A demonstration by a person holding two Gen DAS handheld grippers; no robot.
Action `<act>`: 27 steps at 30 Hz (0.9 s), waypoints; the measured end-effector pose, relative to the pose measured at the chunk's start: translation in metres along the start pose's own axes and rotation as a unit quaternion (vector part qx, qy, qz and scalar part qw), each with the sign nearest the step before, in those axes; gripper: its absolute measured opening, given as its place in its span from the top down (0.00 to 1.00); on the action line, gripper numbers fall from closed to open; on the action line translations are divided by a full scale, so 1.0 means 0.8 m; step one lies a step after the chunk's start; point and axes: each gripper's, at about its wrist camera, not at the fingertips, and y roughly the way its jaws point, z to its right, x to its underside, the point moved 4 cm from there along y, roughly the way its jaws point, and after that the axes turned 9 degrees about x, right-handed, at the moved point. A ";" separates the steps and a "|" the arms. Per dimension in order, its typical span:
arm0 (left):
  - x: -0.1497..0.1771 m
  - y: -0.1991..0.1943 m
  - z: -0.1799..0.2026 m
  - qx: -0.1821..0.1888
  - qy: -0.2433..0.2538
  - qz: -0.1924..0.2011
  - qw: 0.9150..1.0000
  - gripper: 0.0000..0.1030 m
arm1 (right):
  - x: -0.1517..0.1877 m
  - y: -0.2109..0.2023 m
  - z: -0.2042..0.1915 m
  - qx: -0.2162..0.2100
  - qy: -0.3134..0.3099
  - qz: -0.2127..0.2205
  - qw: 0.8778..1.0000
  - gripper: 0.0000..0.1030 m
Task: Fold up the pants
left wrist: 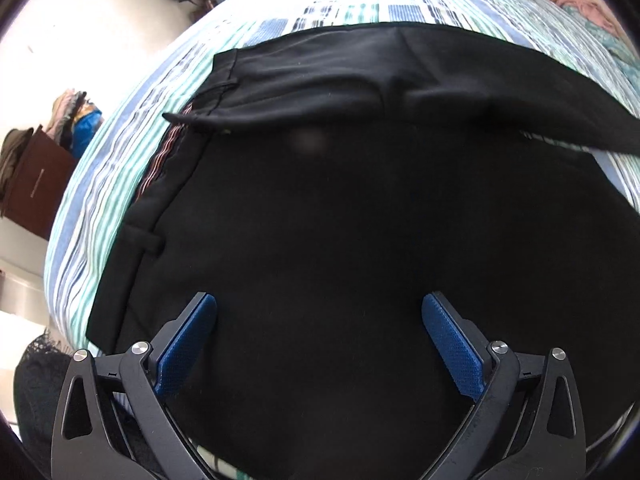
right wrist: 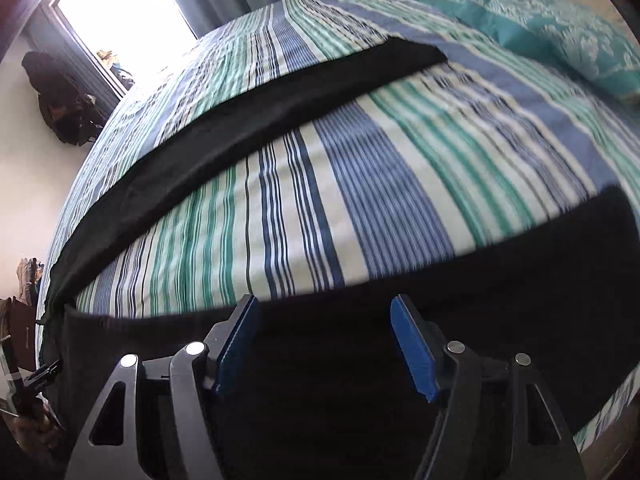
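Black pants point(left wrist: 340, 208) lie spread on a striped bedspread point(left wrist: 120, 168). In the left wrist view the waistband with belt loops runs down the left side, and a fold of cloth crosses the top. My left gripper point(left wrist: 319, 304) hovers over the seat of the pants, open, nothing between its blue pads. In the right wrist view the two legs of the black pants point(right wrist: 500, 300) part in a V: one leg stretches toward the far right, the other lies under my right gripper point(right wrist: 324, 306). That gripper is open and empty above the near leg's edge.
The striped bedspread point(right wrist: 360, 184) fills the gap between the legs. A teal patterned pillow point(right wrist: 540, 20) lies at the far right. Dark bags point(right wrist: 64, 96) stand by a bright window. A brown box point(left wrist: 36, 188) and piled clothes sit beyond the bed's left edge.
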 end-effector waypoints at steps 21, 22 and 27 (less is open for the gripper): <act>0.016 -0.036 0.052 0.021 0.101 0.012 0.995 0.01 | 0.091 -0.041 0.001 0.024 -0.025 -0.020 0.999 0.36; -0.003 -0.037 0.056 0.026 0.097 0.023 0.995 0.01 | 0.093 -0.039 -0.008 0.041 -0.044 -0.012 0.998 0.32; -0.123 -0.039 0.067 0.042 0.064 0.097 0.992 0.01 | 0.064 -0.051 -0.038 0.030 -0.072 0.010 0.997 0.32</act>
